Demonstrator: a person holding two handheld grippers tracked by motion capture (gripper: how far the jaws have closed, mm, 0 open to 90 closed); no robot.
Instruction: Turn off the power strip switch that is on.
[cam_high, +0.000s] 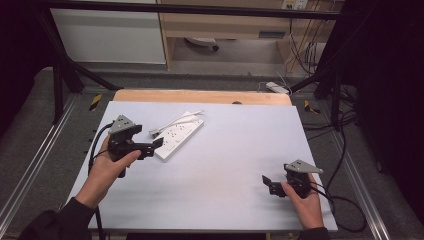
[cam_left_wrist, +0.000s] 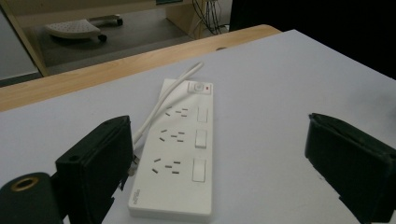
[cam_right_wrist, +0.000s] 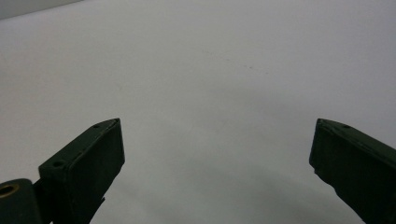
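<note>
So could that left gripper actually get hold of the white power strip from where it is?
Probably yes. The left gripper is open, and the power strip lies flat on the table just ahead between its fingers, with nothing in between. Only its white cable lies alongside.

Ahead of the left gripper (cam_high: 159, 143), past the pale grey matte table top (cam_high: 240, 150), a strip of light wooden board (cam_high: 200, 96) edges the table's far side. Beyond it lies a grey floor (cam_high: 240, 55), where a white flat cabinet panel (cam_high: 107, 35) stands next to a light wooden open shelf unit (cam_high: 225, 25). A black metal frame bar (cam_high: 200, 9) crosses overhead. Beyond the right gripper (cam_high: 266, 183), a tangle of dark cables (cam_high: 305, 50) hangs near a white plug block (cam_high: 276, 87) on the floor. The room's sides are dark.
</note>
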